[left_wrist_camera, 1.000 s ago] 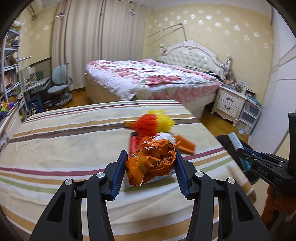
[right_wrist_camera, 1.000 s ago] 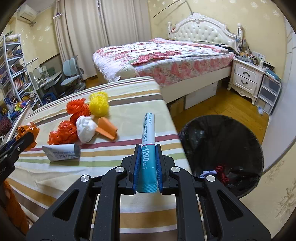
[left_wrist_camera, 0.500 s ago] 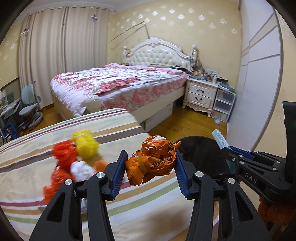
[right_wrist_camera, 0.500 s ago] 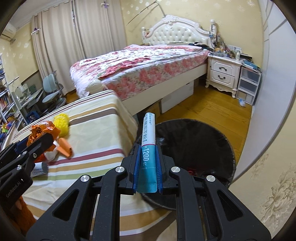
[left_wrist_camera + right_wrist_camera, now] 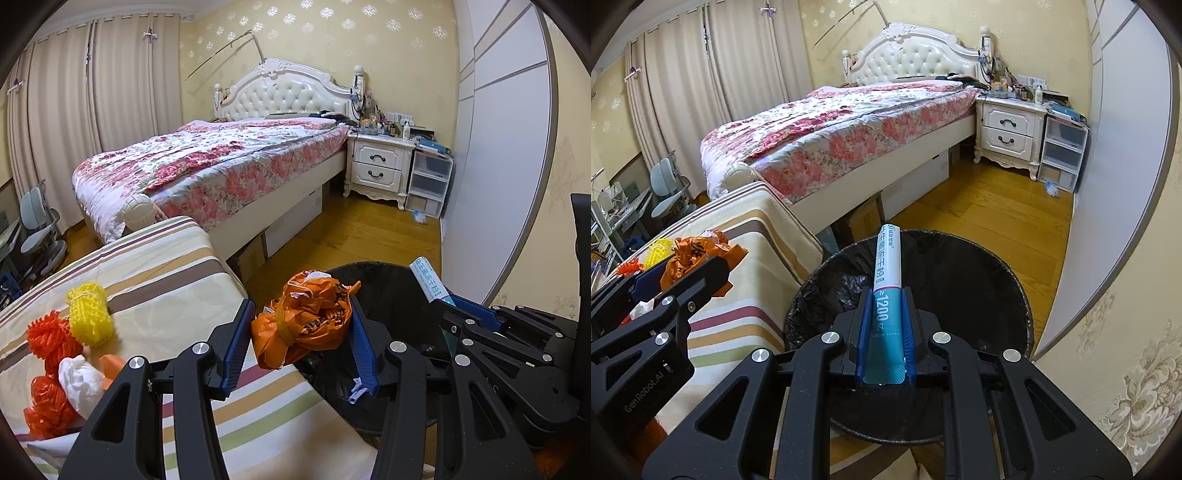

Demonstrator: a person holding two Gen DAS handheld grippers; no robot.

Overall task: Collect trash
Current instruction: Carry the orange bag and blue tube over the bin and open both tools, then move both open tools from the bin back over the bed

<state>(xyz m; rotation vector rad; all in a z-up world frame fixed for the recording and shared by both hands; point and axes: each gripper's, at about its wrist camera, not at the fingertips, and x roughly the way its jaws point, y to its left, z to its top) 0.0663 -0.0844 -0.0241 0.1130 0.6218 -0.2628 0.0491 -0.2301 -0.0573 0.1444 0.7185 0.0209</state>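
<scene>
Both grippers are matte black plastic frames with triangular cut-outs and round silver screw heads at the pivots. The left gripper (image 5: 301, 332) has ribbed blue pads (image 5: 236, 347) lining its fingers — the right gripper (image 5: 885, 325) has the same. Pale lettering "GenRobot.AI" marks the left one's side.

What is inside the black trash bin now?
The black trash bin is lined with a black bag. In the left view a small pale scrap lies inside. The hand-held grippers and the tube cover the bottom.
</scene>
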